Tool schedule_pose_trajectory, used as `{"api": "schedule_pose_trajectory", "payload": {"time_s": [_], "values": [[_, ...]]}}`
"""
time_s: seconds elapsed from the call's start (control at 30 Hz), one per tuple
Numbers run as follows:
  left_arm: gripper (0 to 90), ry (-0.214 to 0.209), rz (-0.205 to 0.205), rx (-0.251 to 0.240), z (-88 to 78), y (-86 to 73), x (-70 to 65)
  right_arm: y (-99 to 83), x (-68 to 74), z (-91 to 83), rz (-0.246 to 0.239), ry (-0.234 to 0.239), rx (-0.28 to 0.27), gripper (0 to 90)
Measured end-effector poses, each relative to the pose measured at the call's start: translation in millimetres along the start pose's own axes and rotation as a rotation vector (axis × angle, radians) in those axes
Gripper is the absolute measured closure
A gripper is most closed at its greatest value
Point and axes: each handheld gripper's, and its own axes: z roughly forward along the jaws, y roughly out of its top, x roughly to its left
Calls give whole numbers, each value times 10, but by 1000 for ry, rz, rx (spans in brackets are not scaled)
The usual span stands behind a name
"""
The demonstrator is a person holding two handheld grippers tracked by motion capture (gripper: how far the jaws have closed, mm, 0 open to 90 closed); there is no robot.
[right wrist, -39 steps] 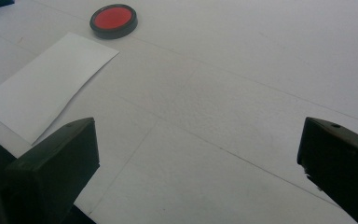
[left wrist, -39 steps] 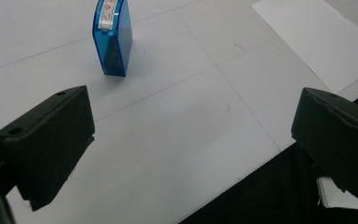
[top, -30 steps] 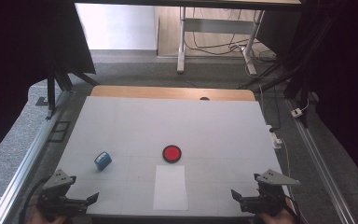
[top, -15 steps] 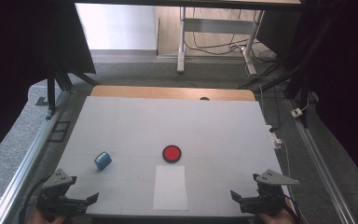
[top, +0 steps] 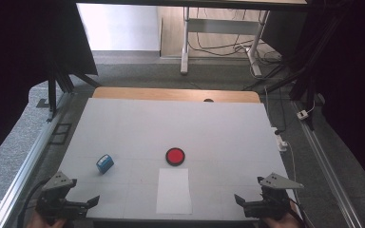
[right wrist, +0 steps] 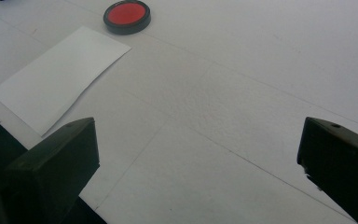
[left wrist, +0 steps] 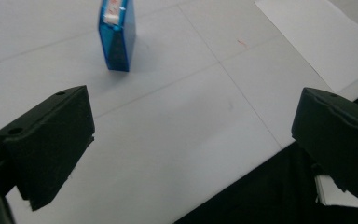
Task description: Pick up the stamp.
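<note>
Left to right across the white table (top: 138, 123). At the near left corner the left gripper (top: 76, 205) rests at the table's edge, held in a hand (top: 40, 221) that enters from the bottom; its jaws stand wide apart and grip nothing. Just beyond it, on the left half of the table, stands the blue box (top: 105, 163). The high view shows it as a small blue block with a pale top; the left gripper view adds that the blue box (left wrist: 117, 35) is translucent, stands on a narrow edge, and lies ahead of the jaws, nearer the left one, apart from both. At the near centre lies a white sheet of paper (top: 173, 190), its near end close to the table's edge; its corner also appears at the upper right of the left gripper view. Just beyond the sheet's far end sits a red disc with a black rim (top: 175, 156), close to the sheet. The right gripper view shows the disc (right wrist: 127, 15) and sheet to the upper left. At the near right corner the right gripper (top: 249, 204) hovers, jaws equally wide, empty.
</note>
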Motion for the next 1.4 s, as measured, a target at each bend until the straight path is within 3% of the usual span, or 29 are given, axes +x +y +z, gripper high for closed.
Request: {"api": "schedule_pose_trajectory", "payload": {"time_s": [0.3, 0.6, 0.7, 1.03, 1.2, 1.27, 1.4], "values": [[0, -42, 11, -32, 6, 39, 66, 6, 3, 12, -1, 7, 3, 0], [0, -36, 35, -50, 49, 76, 102, 9, 5, 18, -10, 10, 5, 0], [0, -63, 28, -52, 79, 100, 135, 10, 7, 19, -11, 10, 5, 0], [0, -46, 33, -70, 146, 179, 189, 13, 3, 22, -14, 12, 9, 0], [0, -21, 45, -60, 198, 231, 201, 14, 2, 23, -14, 12, 10, 0], [0, 8, 54, -49, 227, 250, 216, 15, 3, 24, -13, 10, 12, 0], [0, -1, 41, -54, 238, 269, 246, 15, 4, 26, -10, 10, 13, 0]]}}
